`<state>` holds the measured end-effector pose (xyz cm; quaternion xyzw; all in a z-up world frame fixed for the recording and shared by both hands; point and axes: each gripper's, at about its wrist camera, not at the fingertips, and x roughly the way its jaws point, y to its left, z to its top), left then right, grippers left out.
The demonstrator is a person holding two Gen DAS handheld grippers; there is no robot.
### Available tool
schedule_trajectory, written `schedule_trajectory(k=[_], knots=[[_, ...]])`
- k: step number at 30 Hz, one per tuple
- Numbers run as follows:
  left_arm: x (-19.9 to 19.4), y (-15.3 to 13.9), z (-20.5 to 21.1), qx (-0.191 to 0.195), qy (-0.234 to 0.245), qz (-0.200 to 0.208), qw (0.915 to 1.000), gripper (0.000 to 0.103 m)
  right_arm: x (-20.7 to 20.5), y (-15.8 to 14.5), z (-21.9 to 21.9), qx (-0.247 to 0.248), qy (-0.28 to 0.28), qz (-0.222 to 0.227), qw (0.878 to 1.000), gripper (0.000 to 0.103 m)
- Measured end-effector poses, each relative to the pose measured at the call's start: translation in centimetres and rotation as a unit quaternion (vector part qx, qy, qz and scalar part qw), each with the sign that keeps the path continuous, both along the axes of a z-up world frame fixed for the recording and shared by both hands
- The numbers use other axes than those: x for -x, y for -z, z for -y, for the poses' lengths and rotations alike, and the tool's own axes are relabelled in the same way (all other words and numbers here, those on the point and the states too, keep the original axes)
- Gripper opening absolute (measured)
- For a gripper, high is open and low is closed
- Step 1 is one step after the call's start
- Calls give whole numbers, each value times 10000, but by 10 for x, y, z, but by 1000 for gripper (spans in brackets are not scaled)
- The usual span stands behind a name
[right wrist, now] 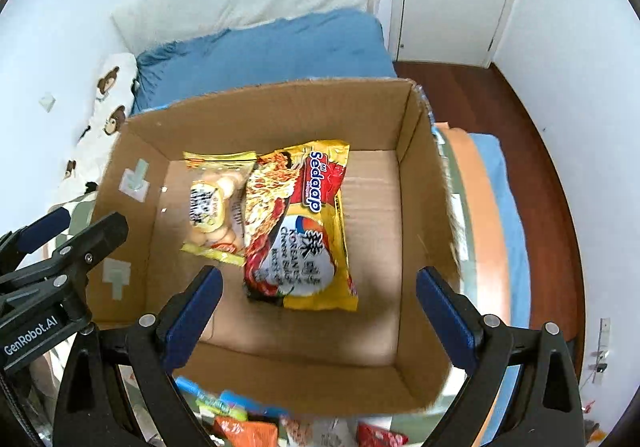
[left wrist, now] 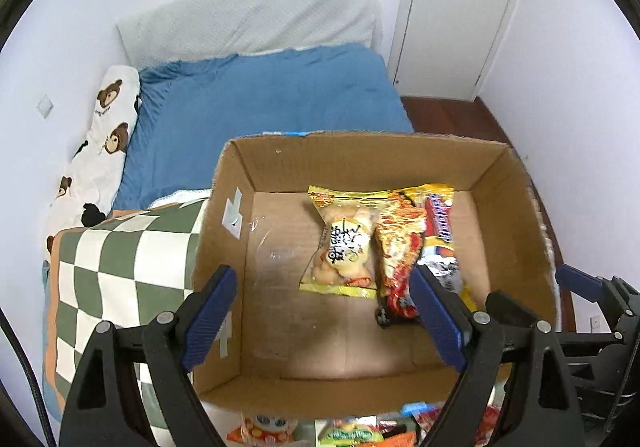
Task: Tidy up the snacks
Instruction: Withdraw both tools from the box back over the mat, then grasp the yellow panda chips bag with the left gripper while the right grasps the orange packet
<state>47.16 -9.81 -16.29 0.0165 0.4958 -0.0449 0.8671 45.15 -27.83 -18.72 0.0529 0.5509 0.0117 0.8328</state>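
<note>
Snacks: two packs in the box, both grippers wide and empty above it.

Right gripper [right wrist: 318, 311] spreads its fingers [right wrist: 196, 311] wide, as does the left gripper [left wrist: 324, 311]. The noodle pack [right wrist: 304, 227] lies at twelve o'clock just ahead of the right one, the nearer, long axis running twelve to six; the yellow bag [right wrist: 214, 207] sits touching it at its nine o'clock. Loose snacks [right wrist: 240, 423] wait at six o'clock, outside the box [right wrist: 260, 107].

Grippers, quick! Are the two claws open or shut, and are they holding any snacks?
Left gripper: open, holding nothing, above the cardboard box.
Right gripper: open, holding nothing, above the noodle packet.
</note>
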Motion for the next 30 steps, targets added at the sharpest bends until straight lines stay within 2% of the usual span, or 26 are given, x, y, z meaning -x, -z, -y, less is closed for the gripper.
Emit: schedule_trajectory(k=[9,13,16,21,24,28,30], knots=[[53,-40,-5,223,-35,355,9991,88,59,-51,0,-101,10,423,9991,99],[79,-43,-13,304,-75,316,9990,88,91,-64,1,-222,60,445,9987,99],[103,-36,-22,349,-133,171,9992,88,116,-60,1,-317,141,317,9989,99],[153,5,-40,275,-130,-306,9991,88,162,-25,8,-473,372,-111,9981,99],[178,48,-46,-25,-43,-719,9974,88,194,8,19,-556,579,-495,9955,99],[190,111,-52,-316,47,-1452,9889,88,223,51,28,-764,746,-936,9899,99],[192,134,-50,-427,124,-1620,9858,88,228,70,24,-843,686,-1050,9885,99]])
